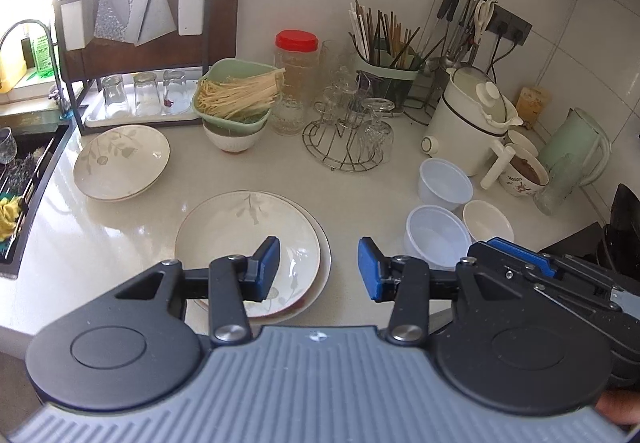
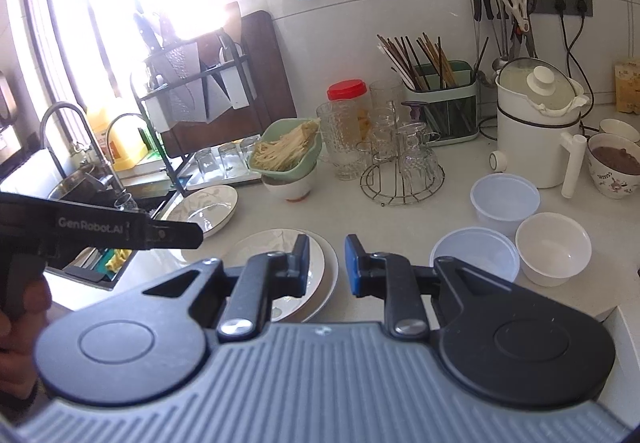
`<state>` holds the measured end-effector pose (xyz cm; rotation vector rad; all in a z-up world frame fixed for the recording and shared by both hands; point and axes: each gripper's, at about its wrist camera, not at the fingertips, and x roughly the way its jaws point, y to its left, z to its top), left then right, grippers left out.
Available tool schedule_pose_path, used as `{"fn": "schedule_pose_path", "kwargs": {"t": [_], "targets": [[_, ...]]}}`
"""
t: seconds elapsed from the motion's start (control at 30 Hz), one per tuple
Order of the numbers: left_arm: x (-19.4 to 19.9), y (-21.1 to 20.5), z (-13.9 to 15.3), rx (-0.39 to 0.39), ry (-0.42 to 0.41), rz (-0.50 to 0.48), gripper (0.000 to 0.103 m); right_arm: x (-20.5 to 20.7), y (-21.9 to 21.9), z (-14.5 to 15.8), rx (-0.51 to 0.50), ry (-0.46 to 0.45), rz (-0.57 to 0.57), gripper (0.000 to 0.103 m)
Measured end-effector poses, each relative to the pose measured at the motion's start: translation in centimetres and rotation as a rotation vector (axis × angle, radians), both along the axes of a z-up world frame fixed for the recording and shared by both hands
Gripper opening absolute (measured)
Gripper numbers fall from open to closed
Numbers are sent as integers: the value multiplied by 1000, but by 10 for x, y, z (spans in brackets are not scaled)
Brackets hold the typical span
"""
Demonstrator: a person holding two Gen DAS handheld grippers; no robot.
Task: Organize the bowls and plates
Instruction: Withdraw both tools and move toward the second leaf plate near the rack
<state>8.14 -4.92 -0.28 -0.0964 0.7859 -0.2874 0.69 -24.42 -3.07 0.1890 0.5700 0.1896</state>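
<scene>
Both claws hang above the near edge of the white desk (image 1: 128, 227), and neither holds anything. The left claw (image 1: 319, 269) has its blue pads well apart, with only air between them; below it lies a stack of two plates (image 1: 240, 227), a leaf-patterned one resting on a plainer one. The right claw (image 2: 327, 265) has a narrower gap between its pads, yet they do not meet and nothing sits in that gap; seen from its camera, the same plate stack (image 2: 276, 247) lies just beneath it. A hand (image 2: 16, 319) grips the left claw's handle at the left edge of that view.

Farther back and to the left, near the sink (image 1: 24, 179), lies a second plate stack (image 1: 120, 163) with the same leaf pattern. Behind it stands a white bowl (image 1: 232, 141) carrying a green strainer (image 1: 236, 95) full of pale noodles.

To the right of the near plates, three small bowls cluster close together: two translucent plastic ones (image 1: 434, 239) (image 1: 442, 183), one behind the other, and a white ceramic bowl (image 1: 486, 223) just beside them. Behind them stand a white electric pot (image 1: 468, 123) and a flowered cup (image 1: 522, 173) holding something brown. A wire rack of upturned glasses (image 1: 352, 131) and a red-lidded jar (image 1: 296, 79) fill the middle of the desk.
</scene>
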Motion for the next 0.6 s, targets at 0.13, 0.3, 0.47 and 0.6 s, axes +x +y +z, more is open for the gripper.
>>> {"fn": "schedule_pose_path", "kwargs": {"t": [0.13, 0.3, 0.47, 0.6], "targets": [[-10, -2, -2, -3, -6, 31, 49, -7, -5, 2, -7, -10, 3, 23], [-16, 3, -5, -7, 3, 67, 50, -9, -8, 2, -6, -5, 8, 23], [-18, 13, -7, -5, 21, 99, 50, -10, -4, 0, -3, -4, 24, 23], [-17, 22, -10, -6, 33, 121, 53, -8, 3, -1, -2, -4, 44, 23]]}}
